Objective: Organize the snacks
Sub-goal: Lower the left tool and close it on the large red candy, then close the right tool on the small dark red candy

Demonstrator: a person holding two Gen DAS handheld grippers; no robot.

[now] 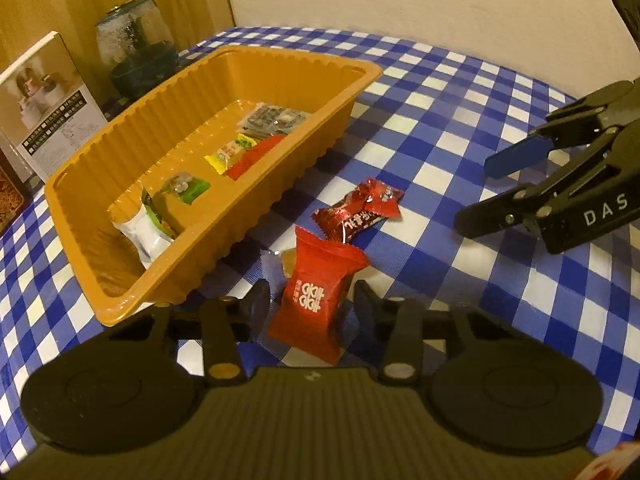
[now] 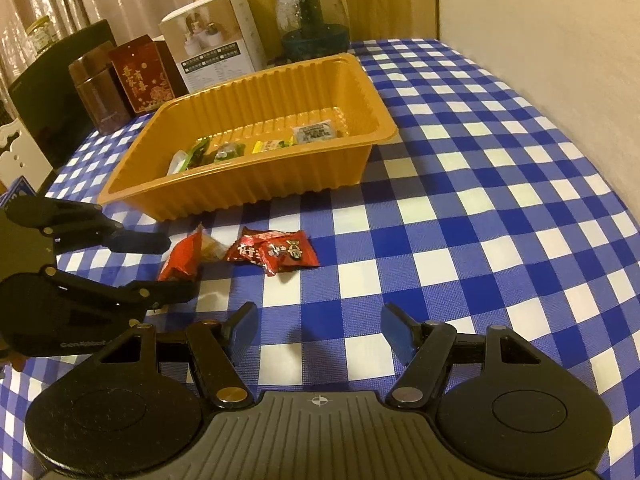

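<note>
An orange plastic tray [image 1: 280, 152] [image 2: 256, 188] on the blue checked tablecloth holds several small snack packets. My left gripper [image 1: 312, 304] is open, its fingers on either side of a bright red snack packet [image 1: 316, 300] [image 2: 180, 260] lying on the cloth beside the tray. Just beyond it lie a clear-wrapped sweet [image 1: 286, 258] [image 2: 210, 248] and dark red packets [image 1: 360, 208] [image 2: 276, 252]. My right gripper [image 2: 318, 330] is open and empty over bare cloth, nearer than the packets; it shows at the right in the left wrist view [image 1: 480, 196].
A white box [image 2: 216, 44] [image 1: 44, 104], a glass-domed ornament [image 2: 312, 20] [image 1: 136, 56], a red tin [image 2: 142, 72] and a brown canister [image 2: 98, 92] stand behind the tray. A beige wall runs along the table's far right side.
</note>
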